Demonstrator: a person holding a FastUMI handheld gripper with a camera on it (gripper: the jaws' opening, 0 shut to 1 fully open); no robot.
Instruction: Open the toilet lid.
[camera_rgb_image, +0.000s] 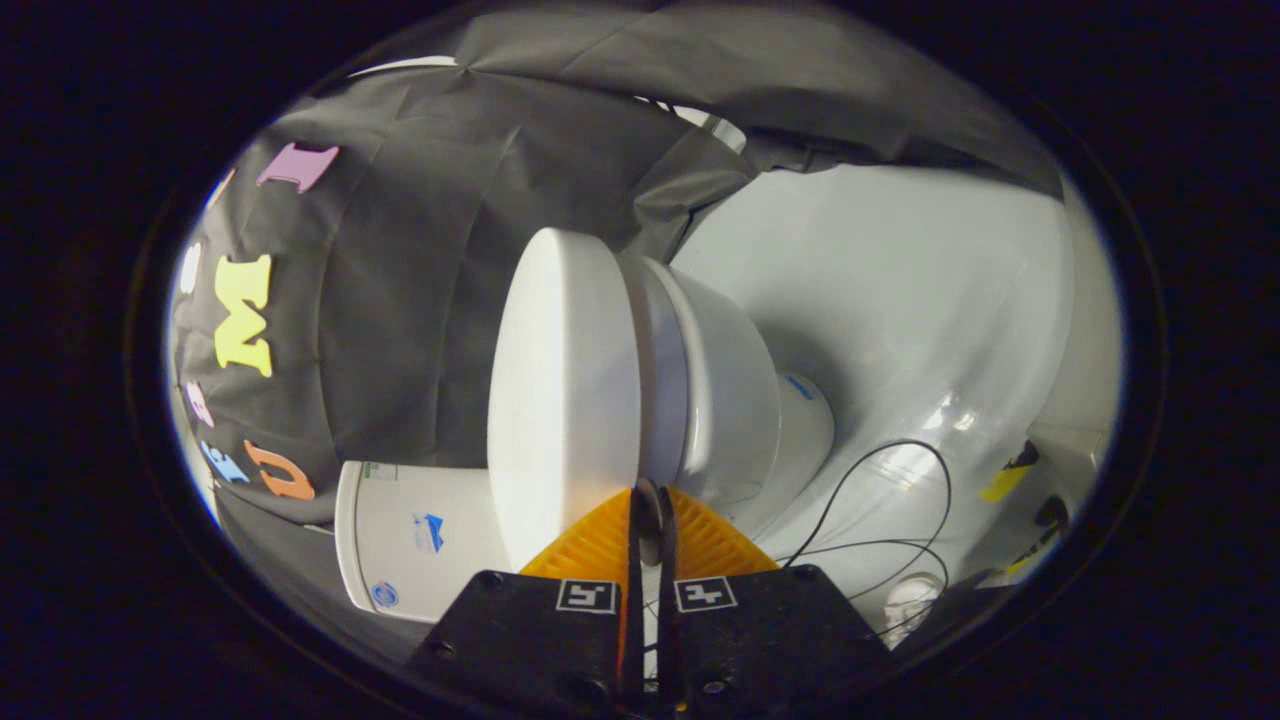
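1. Toilet lid (560, 400): we see one, a broad, smooth white disc standing edge-on just ahead of the fingertips, apparently down against the seat and bowl. We judge it a stiff, fairly light plastic panel, glossy and so slippery, turning on a hinge at the tank end. The best hold looks to be the free rim, right where the fingertips meet it, since the flat face offers nothing to pinch.
2. Toilet bowl (730, 400): one, white and rounded, right behind the lid. We take it for heavy, fixed ceramic that will not shift when the lid is levered.
3. Tank (420, 540): one, a white box beside the lid's far end, bearing a few small stickers.
4. Gripper (650, 495): one, its two fingers drawn nearly together with a thin gap, the tips at the seam between lid and bowl. We cannot tell whether they pinch the lid's rim or merely touch it.
5. Cables (880, 500): at least two thin black loops trail over the pale floor (900, 300) beyond the bowl, well clear of the lid.
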